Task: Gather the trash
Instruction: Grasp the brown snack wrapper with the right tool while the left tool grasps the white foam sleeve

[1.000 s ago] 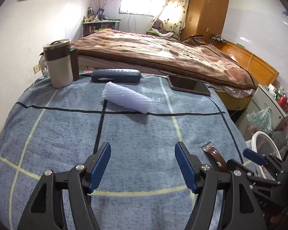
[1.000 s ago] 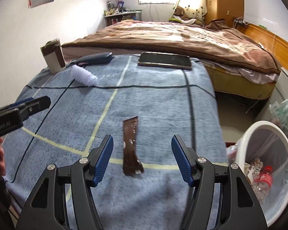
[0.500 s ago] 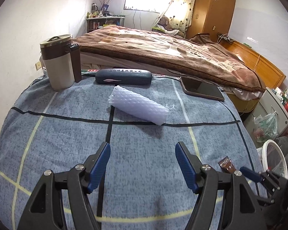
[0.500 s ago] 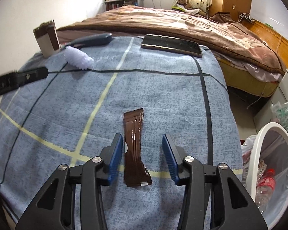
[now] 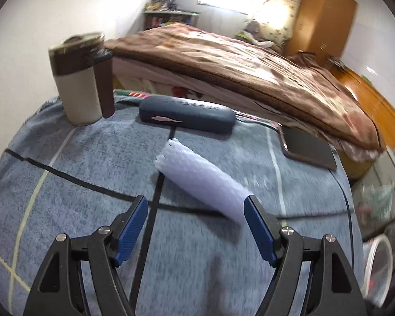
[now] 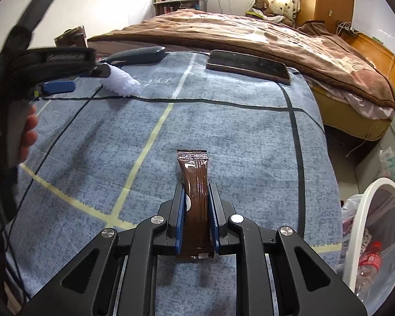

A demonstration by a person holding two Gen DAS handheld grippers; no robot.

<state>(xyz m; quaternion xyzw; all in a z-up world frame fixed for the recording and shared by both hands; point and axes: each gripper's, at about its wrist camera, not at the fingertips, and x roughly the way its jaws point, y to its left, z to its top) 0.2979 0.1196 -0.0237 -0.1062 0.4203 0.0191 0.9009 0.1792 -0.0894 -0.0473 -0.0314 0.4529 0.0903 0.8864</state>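
A brown snack wrapper (image 6: 194,184) lies on the blue checked cloth (image 6: 237,137). My right gripper (image 6: 196,192) is shut on the wrapper's near half, its far end sticking out forward. A white foam net sleeve (image 5: 200,179) lies on the cloth; it also shows in the right wrist view (image 6: 121,80). My left gripper (image 5: 194,210) is open, its fingertips at the sleeve's near end, the right fingertip beside it. In the right wrist view the left gripper (image 6: 65,79) reaches the sleeve from the left.
A beige and brown mug (image 5: 81,79), a dark glasses case (image 5: 187,117) and a phone (image 5: 308,148) stand along the cloth's far edge. A white trash bin (image 6: 376,239) with a bottle inside stands at the right. A bed (image 6: 237,31) lies behind.
My right gripper has closed on the brown wrapper. My left gripper has moved forward to the foam sleeve and stays open.
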